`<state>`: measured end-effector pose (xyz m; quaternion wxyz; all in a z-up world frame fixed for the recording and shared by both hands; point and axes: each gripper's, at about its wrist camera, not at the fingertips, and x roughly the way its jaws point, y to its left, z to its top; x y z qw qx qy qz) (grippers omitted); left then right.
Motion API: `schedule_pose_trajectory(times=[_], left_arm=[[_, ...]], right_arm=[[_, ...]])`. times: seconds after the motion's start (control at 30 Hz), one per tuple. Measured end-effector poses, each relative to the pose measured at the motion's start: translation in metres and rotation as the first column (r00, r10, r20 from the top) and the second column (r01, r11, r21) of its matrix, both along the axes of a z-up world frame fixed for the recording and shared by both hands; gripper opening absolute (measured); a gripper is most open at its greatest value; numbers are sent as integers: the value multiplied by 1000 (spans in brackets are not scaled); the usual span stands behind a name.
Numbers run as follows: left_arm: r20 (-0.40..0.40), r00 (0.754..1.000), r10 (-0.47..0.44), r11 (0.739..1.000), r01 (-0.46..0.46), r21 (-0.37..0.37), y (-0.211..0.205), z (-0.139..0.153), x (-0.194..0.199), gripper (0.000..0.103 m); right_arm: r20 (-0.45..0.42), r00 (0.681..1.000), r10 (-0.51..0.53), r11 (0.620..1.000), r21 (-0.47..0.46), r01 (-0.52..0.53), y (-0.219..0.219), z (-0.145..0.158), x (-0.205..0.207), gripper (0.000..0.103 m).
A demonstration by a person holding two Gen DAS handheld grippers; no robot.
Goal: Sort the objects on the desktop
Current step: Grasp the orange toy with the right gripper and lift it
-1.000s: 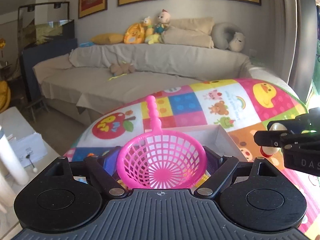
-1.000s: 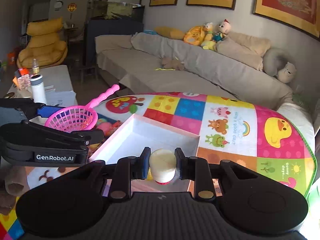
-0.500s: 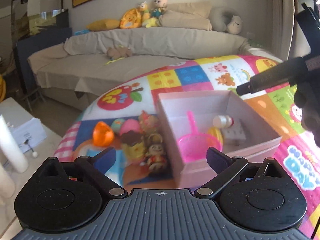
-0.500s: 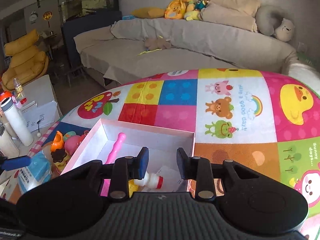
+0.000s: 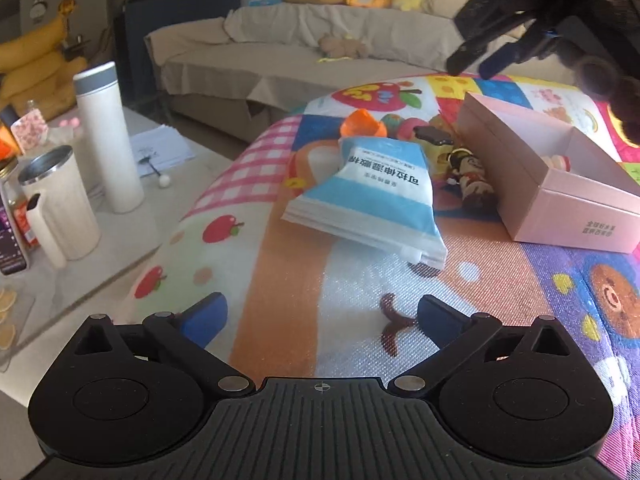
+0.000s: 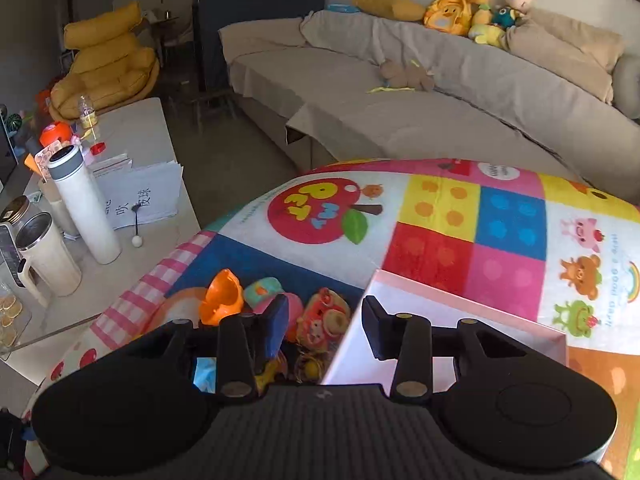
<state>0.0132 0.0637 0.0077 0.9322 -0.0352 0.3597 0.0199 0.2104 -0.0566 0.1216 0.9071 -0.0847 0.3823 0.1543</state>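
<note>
The left gripper [image 5: 322, 316] has its jaws spread wide with nothing between them, low over the colourful mat [image 5: 280, 280]. Ahead of them lies a blue-and-white packet [image 5: 372, 188]; the pink box [image 5: 560, 184] sits ahead to their right. The right gripper [image 6: 325, 322] is also parted and holds nothing, above the box's left wall [image 6: 348, 348], with small toys [image 6: 320, 320] just left.

pink box [image 6: 448, 312] interior hidden behind right gripper; toy pile partly hidden

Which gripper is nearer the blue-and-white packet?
Left. The left gripper faces the blue-and-white packet across bare mat; the right gripper hovers over toys beside the pink box.
</note>
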Motion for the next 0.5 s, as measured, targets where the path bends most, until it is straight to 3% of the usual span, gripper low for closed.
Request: schedule_pose_trajectory(times=[0.23, 0.5], left_arm=[[-6, 1000, 3, 1000, -3, -9, -2, -4, 1, 103], [-4, 1000, 4, 1000, -4, -23, -1, -4, 2, 103]], right_arm=[[-151, 987, 60, 997, 54, -52, 65, -32, 47, 37], [-170, 980, 100, 990, -86, -116, 119, -75, 63, 44]])
